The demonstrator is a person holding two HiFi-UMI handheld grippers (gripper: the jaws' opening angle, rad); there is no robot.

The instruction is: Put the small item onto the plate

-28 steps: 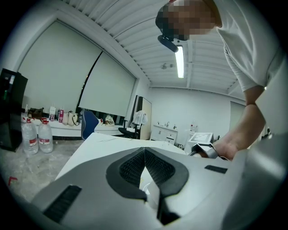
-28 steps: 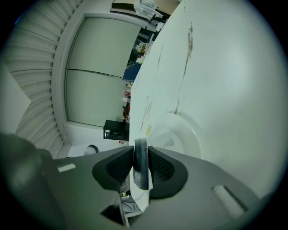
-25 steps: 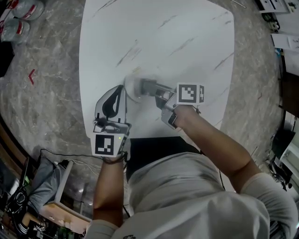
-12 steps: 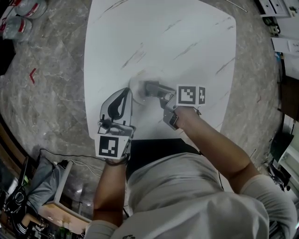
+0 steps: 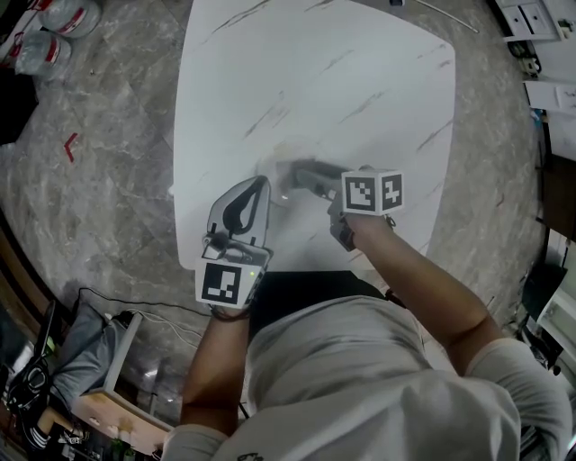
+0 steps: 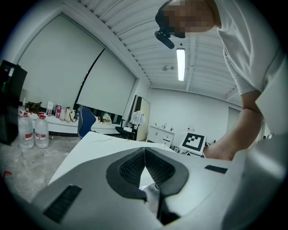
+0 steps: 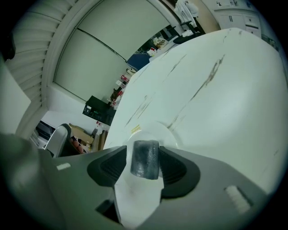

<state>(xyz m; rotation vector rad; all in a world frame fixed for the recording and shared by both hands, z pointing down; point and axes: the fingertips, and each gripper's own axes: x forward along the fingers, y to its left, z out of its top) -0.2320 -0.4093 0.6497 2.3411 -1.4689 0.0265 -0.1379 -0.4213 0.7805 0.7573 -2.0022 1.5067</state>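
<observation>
A small dark grey cylinder-like item (image 7: 145, 164) sits between the pads of my right gripper (image 7: 144, 152), just above a white plate (image 7: 168, 131) on the white table (image 5: 360, 72). The right jaws have just been opening; a thin gap shows beside the item, so the pads are not pressing on it. In the head view the right gripper (image 5: 290, 176) points left over the faint plate (image 5: 273, 162). My left gripper (image 5: 257, 185) lies beside the plate's near left edge. In its own view the left gripper (image 6: 144, 152) is shut, with nothing in it.
The table's near edge runs just behind both grippers, with the person's body below it. Water bottles (image 5: 54, 18) stand on the marble floor at far left, and show as bottles (image 6: 33, 132) in the left gripper view. Cabinets line the room's right side.
The right gripper has rolled at the wrist, so its marker cube now shows two faces more evenly. The left gripper has kept its place by the plate.
</observation>
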